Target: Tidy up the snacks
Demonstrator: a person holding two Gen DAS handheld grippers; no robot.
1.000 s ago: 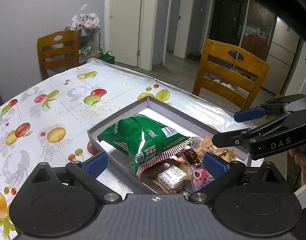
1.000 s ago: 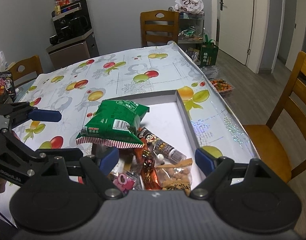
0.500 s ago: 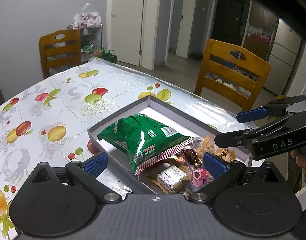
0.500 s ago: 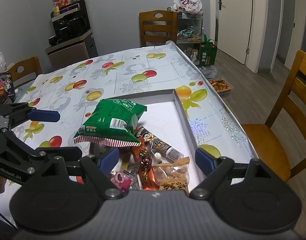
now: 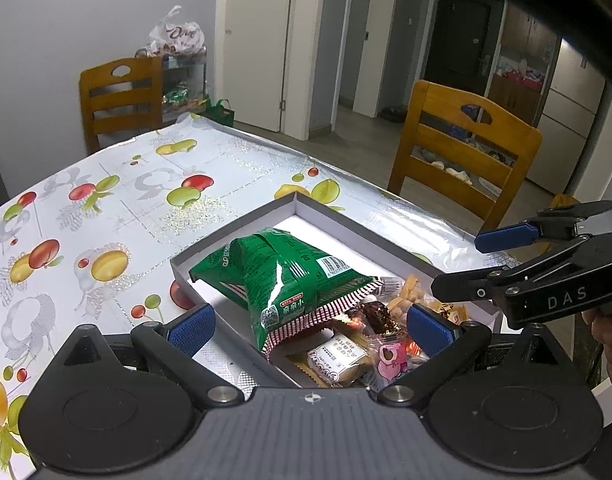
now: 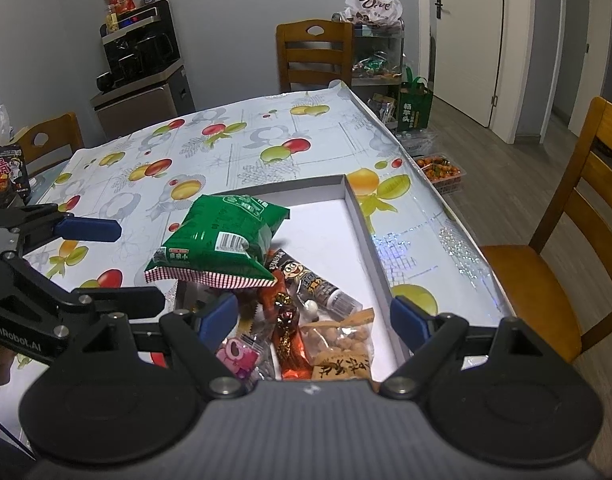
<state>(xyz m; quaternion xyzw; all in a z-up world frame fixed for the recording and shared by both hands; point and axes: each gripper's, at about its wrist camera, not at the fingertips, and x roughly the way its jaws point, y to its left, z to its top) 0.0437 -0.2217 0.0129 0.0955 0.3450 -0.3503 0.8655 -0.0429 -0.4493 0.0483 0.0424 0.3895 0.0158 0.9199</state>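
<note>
Fruit-print tablecloth (image 6: 266, 136) under shallow grey box (image 6: 361, 216), wooden chairs (image 5: 461, 152) around, both grippers' jaws spread, empty.

Both the left gripper (image 5: 310, 326) and right gripper (image 6: 313, 316) are matte black with blue ribbed fingertip pads (image 5: 192, 326), silver screws and white lettering.
</note>
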